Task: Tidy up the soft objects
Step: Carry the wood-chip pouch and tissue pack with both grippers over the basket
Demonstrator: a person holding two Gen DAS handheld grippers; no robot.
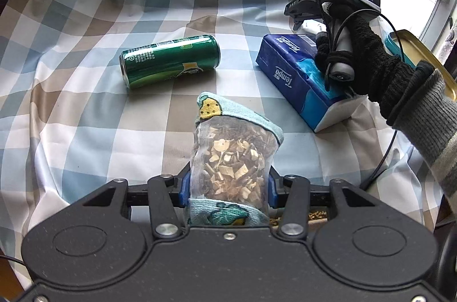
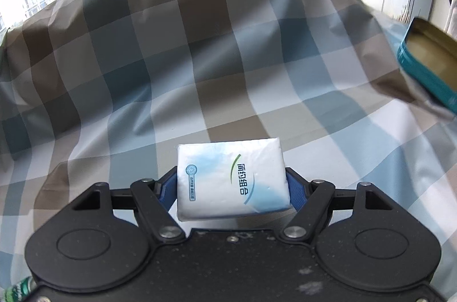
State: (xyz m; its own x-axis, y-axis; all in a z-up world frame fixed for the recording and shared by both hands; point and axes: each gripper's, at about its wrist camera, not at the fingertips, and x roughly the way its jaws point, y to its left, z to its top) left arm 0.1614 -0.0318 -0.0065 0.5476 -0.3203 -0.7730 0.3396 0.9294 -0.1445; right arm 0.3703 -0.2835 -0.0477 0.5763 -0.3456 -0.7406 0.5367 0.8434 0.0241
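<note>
My left gripper (image 1: 228, 185) is shut on a soft sachet (image 1: 234, 159) of dried herbs with light blue cloth ends, held above the checked cloth. My right gripper (image 2: 231, 187) is shut on a small white tissue pack (image 2: 231, 179) with blue print. The right gripper also shows in the left wrist view (image 1: 300, 13), raised above a blue Tempo tissue pack (image 1: 297, 79) that lies on the cloth. A teal tin with a gold inside (image 2: 428, 65) stands at the right edge.
A green drink can (image 1: 168, 60) lies on its side on the checked cloth (image 1: 85, 73). The cloth rises at the back into a wall (image 2: 200, 16). Windows stand behind. The tin also shows at the right in the left wrist view (image 1: 422, 56).
</note>
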